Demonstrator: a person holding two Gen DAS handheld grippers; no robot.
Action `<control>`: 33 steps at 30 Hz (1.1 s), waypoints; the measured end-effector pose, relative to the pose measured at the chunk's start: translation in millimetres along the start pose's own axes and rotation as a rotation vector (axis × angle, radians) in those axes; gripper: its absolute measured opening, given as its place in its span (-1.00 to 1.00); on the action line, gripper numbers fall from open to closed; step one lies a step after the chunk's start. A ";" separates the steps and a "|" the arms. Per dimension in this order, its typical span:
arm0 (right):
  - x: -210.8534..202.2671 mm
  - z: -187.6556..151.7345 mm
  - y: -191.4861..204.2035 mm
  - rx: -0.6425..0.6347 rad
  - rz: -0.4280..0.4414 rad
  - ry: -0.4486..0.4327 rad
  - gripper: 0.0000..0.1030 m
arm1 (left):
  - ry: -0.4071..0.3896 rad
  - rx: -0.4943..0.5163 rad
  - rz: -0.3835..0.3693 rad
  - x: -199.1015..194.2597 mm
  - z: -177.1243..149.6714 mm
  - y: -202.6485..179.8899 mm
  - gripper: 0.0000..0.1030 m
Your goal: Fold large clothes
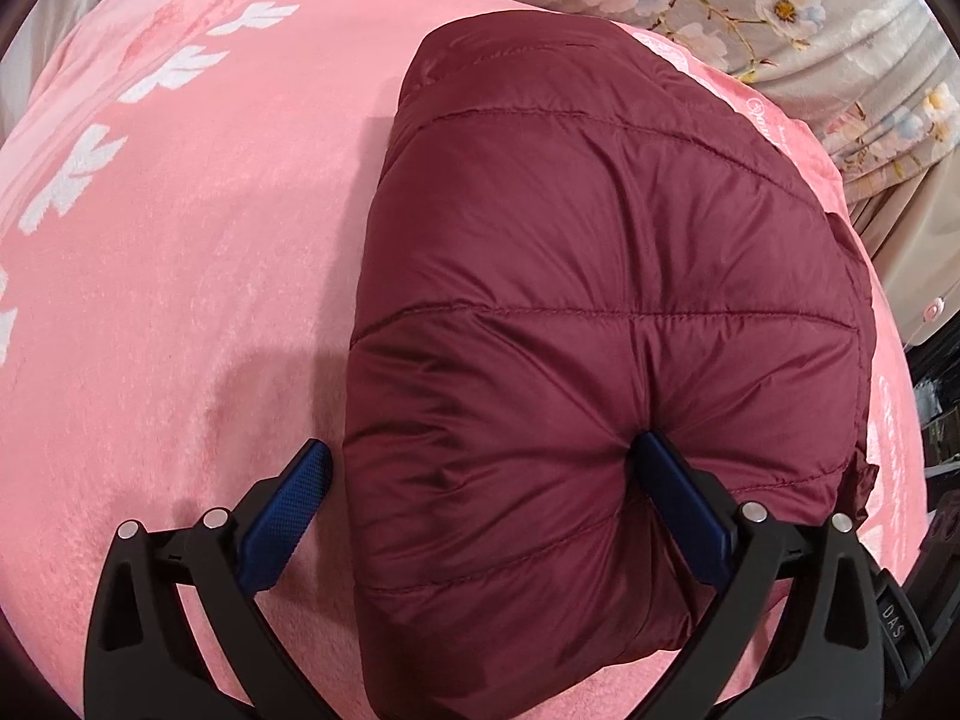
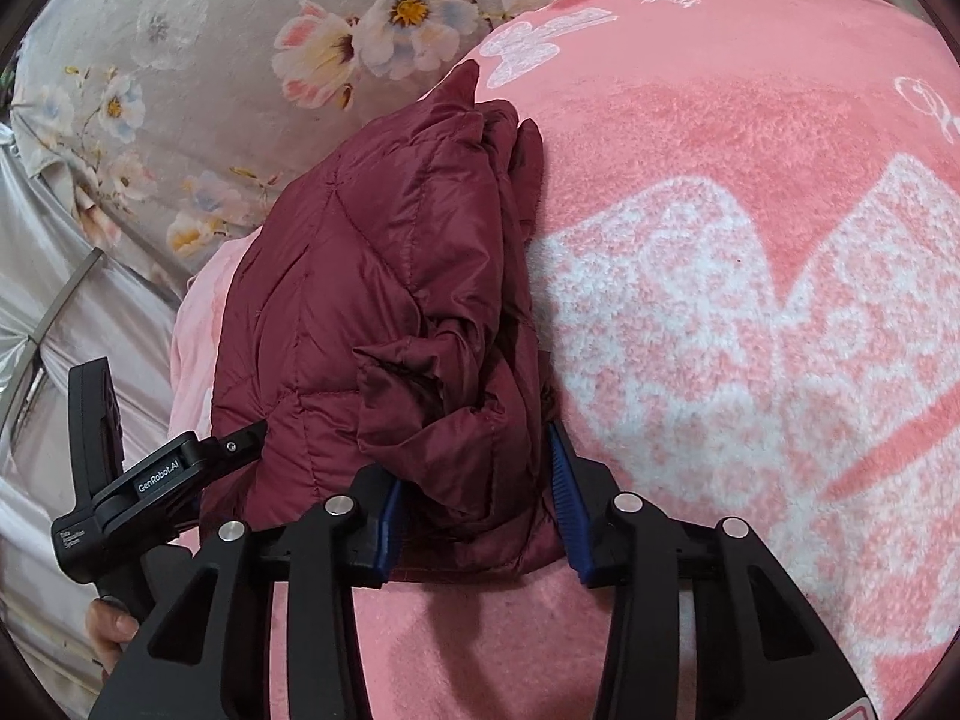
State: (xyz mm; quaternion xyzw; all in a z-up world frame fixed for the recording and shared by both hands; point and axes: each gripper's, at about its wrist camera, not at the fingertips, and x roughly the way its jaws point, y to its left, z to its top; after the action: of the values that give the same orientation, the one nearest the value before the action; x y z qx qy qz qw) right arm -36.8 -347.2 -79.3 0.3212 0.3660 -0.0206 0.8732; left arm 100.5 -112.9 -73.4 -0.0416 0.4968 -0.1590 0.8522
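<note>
A maroon quilted jacket (image 1: 600, 276), folded into a compact bundle, is laid on a pink blanket (image 1: 180, 240), with floral bedding (image 1: 810, 18) at twelve o'clock. The left gripper (image 1: 480, 456) is spread wide, one finger dented into the padding, nothing clamped. The right gripper (image 2: 474, 480) is half parted around the loose layered edge; whether it is pinched cannot be told. Folding is judged nearly finished; pressing flat is called for next. "GenRobot.AI" is printed on the other tool.

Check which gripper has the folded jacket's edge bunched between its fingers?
The right gripper: the maroon jacket bunches between its fingers. The left gripper is spread wide, one finger beside the jacket on the pink blanket, the other denting its top.
</note>
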 end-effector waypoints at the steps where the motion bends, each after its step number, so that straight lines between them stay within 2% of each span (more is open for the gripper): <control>1: 0.2 -0.5 0.6 -0.006 -0.003 0.000 -0.21 | -0.003 0.004 0.003 0.1 -0.4 -0.7 0.91; 5: 1.7 0.2 -0.2 0.000 0.012 0.004 -0.20 | -0.017 0.017 0.013 0.2 -2.5 -5.6 0.91; 15: 5.9 6.0 -2.8 0.017 0.065 0.013 -0.01 | -0.043 0.026 0.019 -1.3 -5.9 -10.2 0.91; 18: 6.6 8.4 -6.8 0.050 0.097 0.018 0.01 | -0.033 0.009 -0.009 -3.8 -5.5 -5.1 0.91; 22: -3.9 7.7 -16.5 0.106 0.132 0.026 0.02 | -0.004 -0.085 -0.111 -15.8 -2.4 17.5 0.90; 25: -27.1 6.6 -23.0 0.139 0.121 -0.041 0.08 | -0.037 -0.120 -0.119 -31.2 3.0 33.7 0.90; 27: -45.7 11.0 -17.9 0.126 0.089 -0.127 0.07 | -0.066 -0.136 -0.103 -39.5 10.9 40.2 0.90; 28: -50.4 15.6 -12.2 0.109 0.075 -0.149 0.03 | -0.077 -0.141 -0.104 -41.5 15.8 40.8 0.90; 29: -52.6 23.7 -1.4 0.075 0.065 -0.162 -0.11 | -0.084 -0.138 -0.100 -41.8 23.3 37.3 0.90; 30: -51.0 31.2 10.4 0.032 0.057 -0.162 -0.44 | -0.088 -0.123 -0.084 -41.1 30.6 30.3 0.89; 31: -47.4 37.6 20.3 0.001 0.040 -0.160 -0.57 | -0.098 -0.104 -0.064 -40.0 37.5 23.4 0.89; 33: -31.1 52.7 40.1 -0.068 -0.020 -0.139 -0.66 | -0.125 -0.035 -0.015 -32.2 53.1 1.6 0.90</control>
State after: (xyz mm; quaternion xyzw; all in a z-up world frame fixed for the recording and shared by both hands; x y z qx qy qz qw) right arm -15.7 -352.0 -9.5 0.2853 0.3083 -0.0391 0.9067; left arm 131.8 -106.0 -20.2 -0.0699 0.4448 -0.1536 0.8796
